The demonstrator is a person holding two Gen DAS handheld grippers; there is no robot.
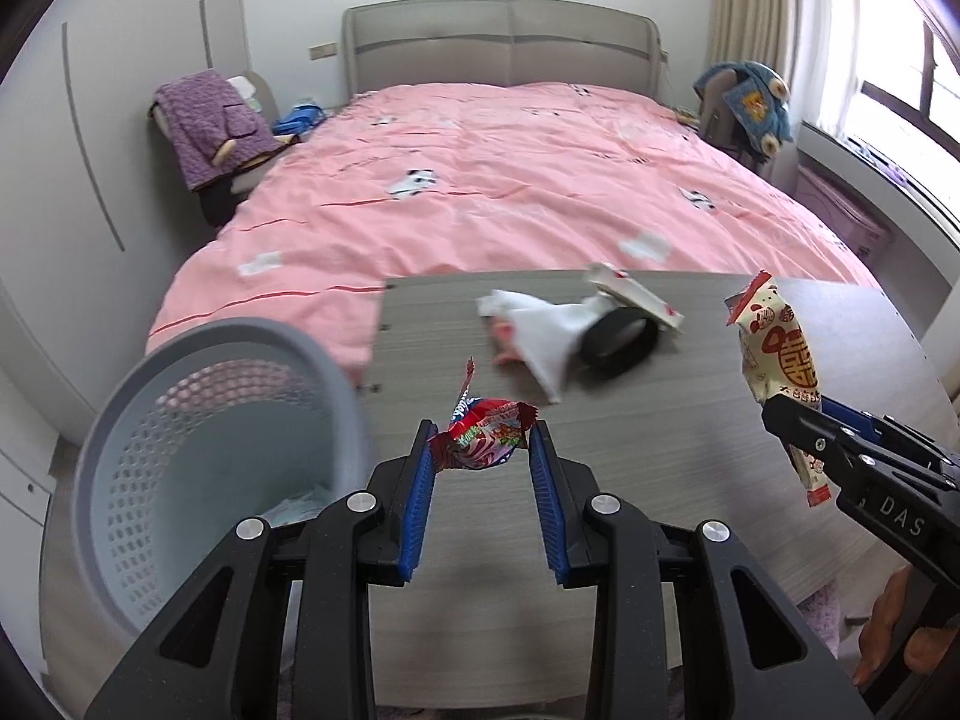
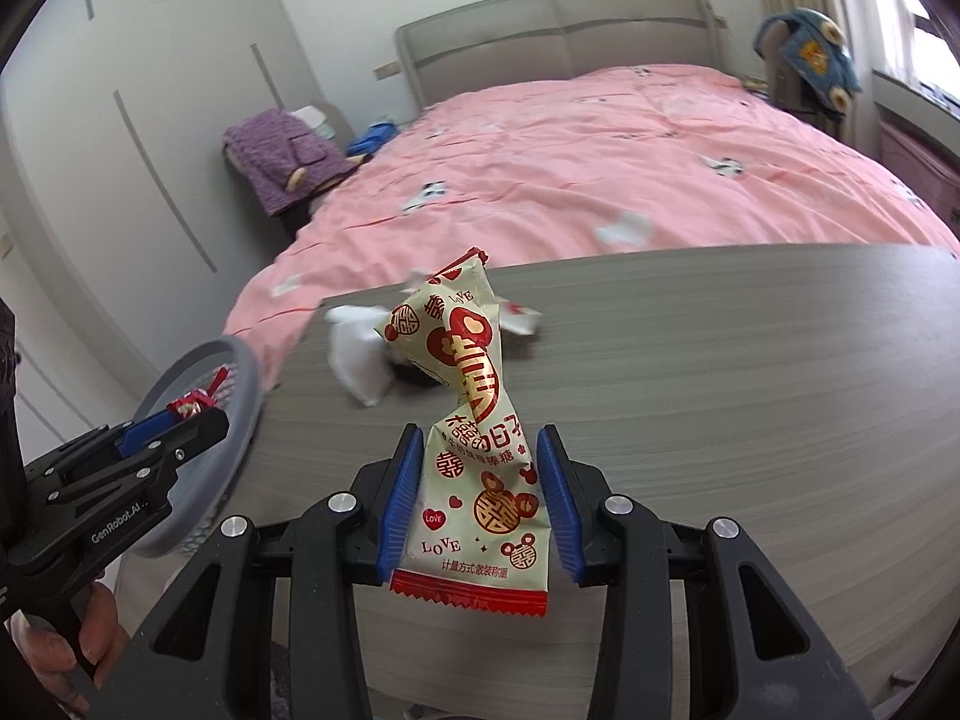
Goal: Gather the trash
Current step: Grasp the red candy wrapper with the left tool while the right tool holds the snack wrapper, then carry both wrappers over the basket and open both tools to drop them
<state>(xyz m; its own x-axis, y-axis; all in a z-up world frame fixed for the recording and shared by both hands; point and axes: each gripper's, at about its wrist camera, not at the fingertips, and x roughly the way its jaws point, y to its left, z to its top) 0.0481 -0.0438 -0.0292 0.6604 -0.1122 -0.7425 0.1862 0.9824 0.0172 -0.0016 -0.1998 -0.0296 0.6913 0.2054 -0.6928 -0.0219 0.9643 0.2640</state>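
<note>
We hold a crumpled red candy wrapper (image 1: 483, 441) in the left gripper (image 1: 483, 450) and a cream-and-red snack packet (image 2: 480, 468) in the right gripper (image 2: 477, 462). The grey perforated plastic bin (image 1: 120, 420) sits at nine o'clock (rim near); the light wrapper could slip out or miss it.

Both wrist views down onto table (image 1: 690, 420)

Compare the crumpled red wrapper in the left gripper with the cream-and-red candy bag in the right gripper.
The crumpled red wrapper is small, balled up and mostly red. The cream-and-red candy bag is larger, long, twisted at mid-length and stands upright, cream with red hearts and lettering. Both are pinched between blue pads, in the left gripper and right gripper, above the grey wood-grain table.
</note>
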